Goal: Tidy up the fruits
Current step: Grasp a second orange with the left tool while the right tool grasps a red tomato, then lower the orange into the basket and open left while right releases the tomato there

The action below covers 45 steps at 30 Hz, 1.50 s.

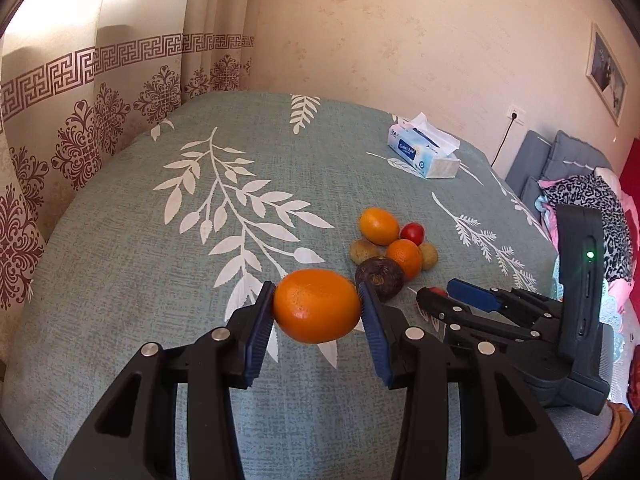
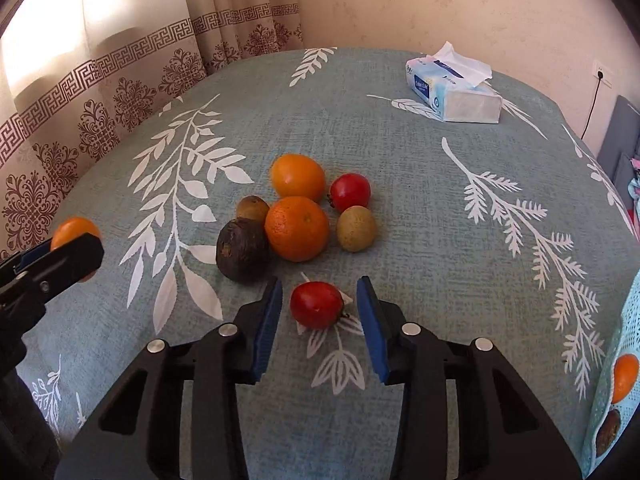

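Observation:
My left gripper (image 1: 318,308) is shut on an orange (image 1: 316,305) and holds it above the tablecloth, left of the fruit pile. The pile has two oranges (image 2: 297,227), a red fruit (image 2: 350,191), two brownish-green kiwis (image 2: 356,228) and a dark purple fruit (image 2: 242,249). My right gripper (image 2: 319,307) is open around a lone red fruit (image 2: 317,305) lying on the cloth in front of the pile; its pads stand apart from it. In the left wrist view the right gripper (image 1: 444,294) shows at the right.
A tissue pack (image 2: 454,88) lies at the far right of the teal leaf-print tablecloth (image 2: 400,200). A light blue mesh bag (image 2: 616,380) with an orange and a dark fruit hangs at the right edge. Curtains stand to the left, a wall behind.

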{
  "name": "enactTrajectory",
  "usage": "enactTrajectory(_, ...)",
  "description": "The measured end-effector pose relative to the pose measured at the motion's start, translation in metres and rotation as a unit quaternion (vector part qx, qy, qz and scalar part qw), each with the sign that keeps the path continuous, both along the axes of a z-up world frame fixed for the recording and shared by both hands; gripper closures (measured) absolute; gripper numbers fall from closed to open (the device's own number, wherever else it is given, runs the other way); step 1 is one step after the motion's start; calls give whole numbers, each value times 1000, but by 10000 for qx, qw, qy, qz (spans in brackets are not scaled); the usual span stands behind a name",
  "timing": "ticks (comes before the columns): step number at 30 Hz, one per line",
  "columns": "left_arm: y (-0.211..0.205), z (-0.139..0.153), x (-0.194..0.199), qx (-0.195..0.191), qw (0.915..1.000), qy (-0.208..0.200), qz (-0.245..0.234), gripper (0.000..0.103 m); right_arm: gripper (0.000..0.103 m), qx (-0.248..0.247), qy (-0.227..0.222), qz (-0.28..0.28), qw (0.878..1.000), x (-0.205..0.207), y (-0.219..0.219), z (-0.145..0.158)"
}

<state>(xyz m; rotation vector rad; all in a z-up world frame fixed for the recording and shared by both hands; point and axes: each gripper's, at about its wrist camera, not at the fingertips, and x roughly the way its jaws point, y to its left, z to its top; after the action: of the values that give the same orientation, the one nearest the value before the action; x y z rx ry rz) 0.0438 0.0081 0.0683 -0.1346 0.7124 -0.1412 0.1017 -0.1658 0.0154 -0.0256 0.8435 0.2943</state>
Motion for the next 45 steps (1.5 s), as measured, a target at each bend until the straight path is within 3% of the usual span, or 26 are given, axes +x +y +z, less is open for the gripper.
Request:
enactTrajectory(10,-3,-5,2,6,10000,75,-38,60,74,94,55,-16,9999,-6,-7,-1)
enactTrajectory(23,-16,3,-12,77,9998,-50,-202,60,74,358,-635,-594,9956,-72,-60,47)
enactTrajectory(35,-42,19,-30,292,9983,-221,-451,60,74,382,-1136,-1529,9810,-132,-138,73)
enactTrajectory(45,-78,28,-40,524,9952,-312,-763,60,74,457,-1142,-2372,9637,-165,-212,64)
